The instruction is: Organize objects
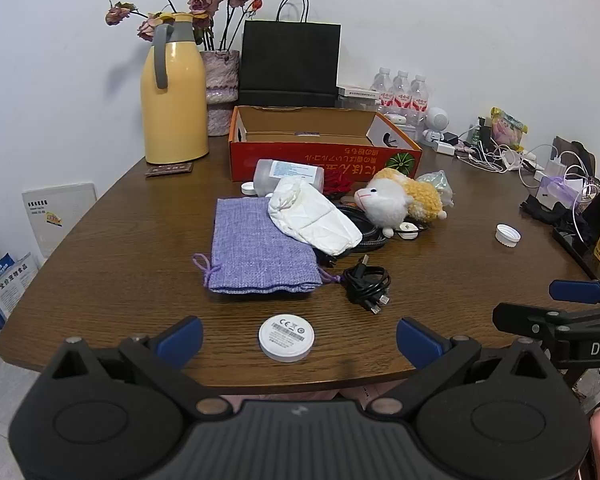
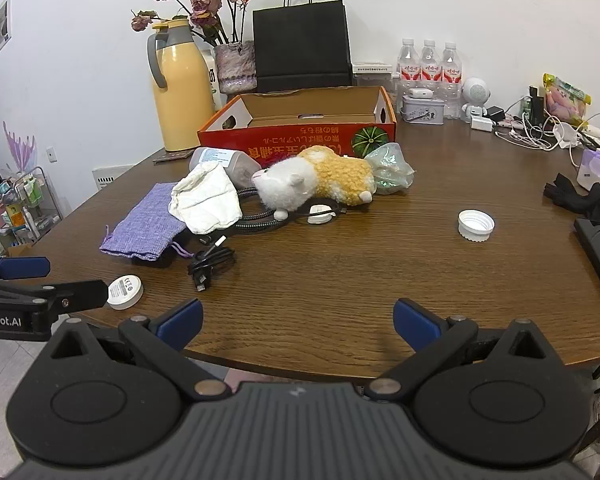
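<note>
my brown wooden table (image 1: 112, 240) has lots on it: a purple bag (image 1: 256, 248), a round white puck (image 1: 286, 337), a black cable (image 1: 367, 282), a toy sheep (image 1: 396, 200), a white cap (image 1: 508, 235), an orange box (image 1: 324, 148) and a yellow jug (image 1: 174, 92).

Domestic room, lived-in. Wooden table (image 1: 140, 240) against plain white wall. Evidence: yellow thermos jug (image 1: 174, 92), vase of dried roses (image 1: 220, 88), black paper bag (image 1: 290, 66), three water bottles (image 2: 428, 64), tangle of chargers and cables (image 1: 496, 156), plush toy (image 2: 320, 180), trolley of household bottles (image 2: 24, 204) at room edge.
</note>
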Tool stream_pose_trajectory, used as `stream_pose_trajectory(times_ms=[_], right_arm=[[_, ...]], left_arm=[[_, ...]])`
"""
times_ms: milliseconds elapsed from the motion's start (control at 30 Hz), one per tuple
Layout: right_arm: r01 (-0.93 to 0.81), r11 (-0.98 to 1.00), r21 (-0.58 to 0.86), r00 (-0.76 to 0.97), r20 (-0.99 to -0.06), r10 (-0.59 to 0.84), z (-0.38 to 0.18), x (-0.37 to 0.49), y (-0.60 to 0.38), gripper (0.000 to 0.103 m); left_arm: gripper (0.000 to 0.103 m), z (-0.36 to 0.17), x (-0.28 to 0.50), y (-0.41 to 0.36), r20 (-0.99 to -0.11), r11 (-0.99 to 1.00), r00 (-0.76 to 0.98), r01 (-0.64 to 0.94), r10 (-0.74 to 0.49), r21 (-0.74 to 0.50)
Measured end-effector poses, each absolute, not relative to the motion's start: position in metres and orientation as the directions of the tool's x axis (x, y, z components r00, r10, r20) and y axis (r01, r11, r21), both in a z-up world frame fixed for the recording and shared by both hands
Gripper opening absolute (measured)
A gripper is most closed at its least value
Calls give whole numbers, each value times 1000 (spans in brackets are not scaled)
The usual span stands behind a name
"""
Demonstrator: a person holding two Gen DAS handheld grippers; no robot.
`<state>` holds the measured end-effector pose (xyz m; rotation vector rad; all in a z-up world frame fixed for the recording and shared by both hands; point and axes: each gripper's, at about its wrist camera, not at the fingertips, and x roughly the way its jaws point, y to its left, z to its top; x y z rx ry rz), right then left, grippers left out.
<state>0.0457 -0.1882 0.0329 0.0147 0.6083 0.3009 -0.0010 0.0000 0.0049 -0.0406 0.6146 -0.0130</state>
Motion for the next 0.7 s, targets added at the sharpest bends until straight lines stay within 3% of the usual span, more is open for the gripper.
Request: stream_pose_trajectory(times_ms=[700], right_arm=[[-277,956,99,778,-560,284,33,45,-182,103]], left_arm=[[103,5,-1,0,-575,999,818,0,-25,-42]])
